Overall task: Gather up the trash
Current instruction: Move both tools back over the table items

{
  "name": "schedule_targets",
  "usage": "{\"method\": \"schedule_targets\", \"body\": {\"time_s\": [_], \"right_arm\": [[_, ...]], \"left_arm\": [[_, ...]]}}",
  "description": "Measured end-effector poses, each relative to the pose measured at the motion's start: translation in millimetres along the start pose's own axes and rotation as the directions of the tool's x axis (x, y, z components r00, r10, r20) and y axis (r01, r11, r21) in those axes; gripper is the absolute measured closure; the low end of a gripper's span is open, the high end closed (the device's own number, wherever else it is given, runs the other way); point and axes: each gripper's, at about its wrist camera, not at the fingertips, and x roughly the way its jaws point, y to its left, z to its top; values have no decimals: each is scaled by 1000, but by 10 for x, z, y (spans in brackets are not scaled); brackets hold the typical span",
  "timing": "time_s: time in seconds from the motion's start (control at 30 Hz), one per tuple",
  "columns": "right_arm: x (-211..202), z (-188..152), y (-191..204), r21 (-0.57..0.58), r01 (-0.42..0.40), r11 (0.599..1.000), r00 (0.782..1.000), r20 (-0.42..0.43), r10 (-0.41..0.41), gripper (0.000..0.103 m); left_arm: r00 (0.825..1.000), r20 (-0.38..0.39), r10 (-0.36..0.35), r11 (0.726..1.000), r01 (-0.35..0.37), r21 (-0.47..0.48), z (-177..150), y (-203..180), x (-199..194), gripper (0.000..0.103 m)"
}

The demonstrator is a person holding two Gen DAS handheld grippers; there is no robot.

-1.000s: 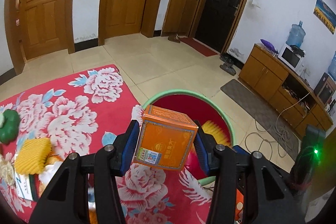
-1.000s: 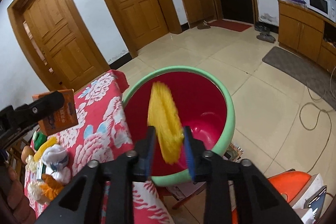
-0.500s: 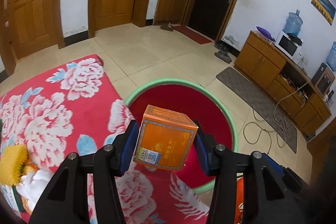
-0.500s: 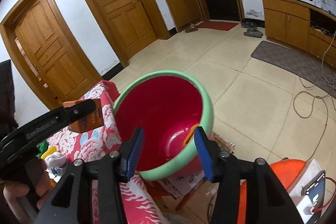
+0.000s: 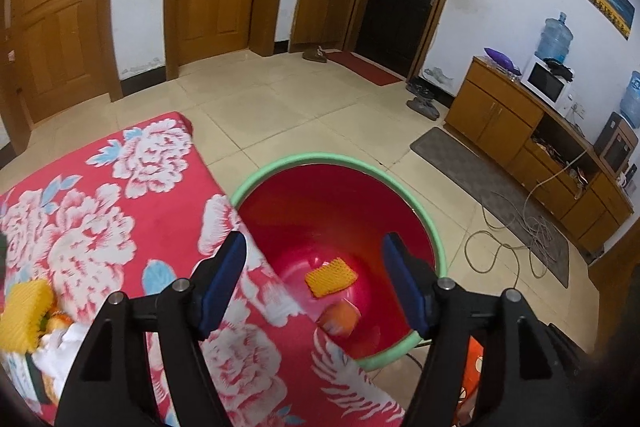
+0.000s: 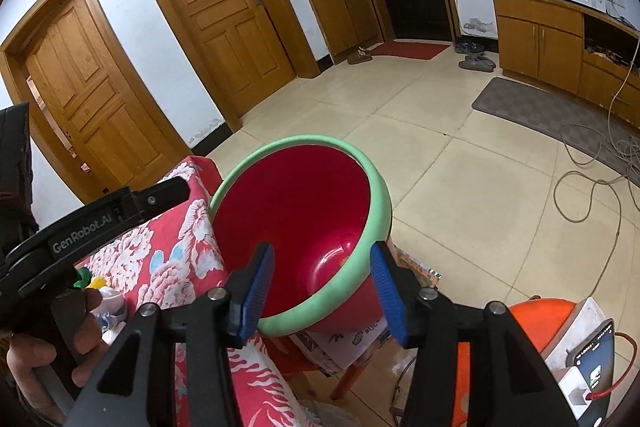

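A red basin with a green rim (image 5: 424, 227) (image 6: 380, 203) stands beside the table with the red floral cloth (image 5: 100, 219). My left gripper (image 5: 314, 281) is open and empty above the basin's near side. In the basin lie a yellow foam net (image 5: 331, 277) and the orange box (image 5: 340, 319), blurred. My right gripper (image 6: 322, 293) is open and empty over the basin's near rim. The left gripper also shows in the right wrist view (image 6: 104, 219), at the left above the table.
More trash lies at the table's left: a yellow foam net (image 5: 24, 309), white wrappers (image 5: 52, 351), a green piece (image 6: 82, 277). An orange stool with a phone (image 6: 592, 375) stands at the right. Cables (image 5: 516, 227) lie on the tiled floor by the wooden cabinet (image 5: 520, 131).
My left gripper opened and let go of the orange box, which dropped into the basin. My right gripper let go of the yellow foam net earlier and has drawn back a little.
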Motion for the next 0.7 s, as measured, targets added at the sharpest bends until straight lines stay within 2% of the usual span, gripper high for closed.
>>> {"method": "schedule_targets", "body": {"time_s": [0.2, 0.37, 0.47, 0.7], "right_arm": [[-114, -64, 107, -15, -23, 1000, 1000, 11, 23, 47], [-232, -89, 225, -35, -54, 998, 998, 22, 55, 32], [-306, -114, 302, -47, -70, 996, 997, 30, 71, 26], [-412, -174, 477, -78, -110, 991, 993, 28, 112, 20]], "left_arm": [[999, 18, 41, 998, -40, -38, -75, 131, -298, 32], [995, 43, 85, 993, -81, -83, -144, 288, -576, 32], [992, 55, 116, 989, -110, -100, -204, 393, -755, 32], [981, 71, 183, 975, -172, -140, -385, 662, -1139, 32]]}}
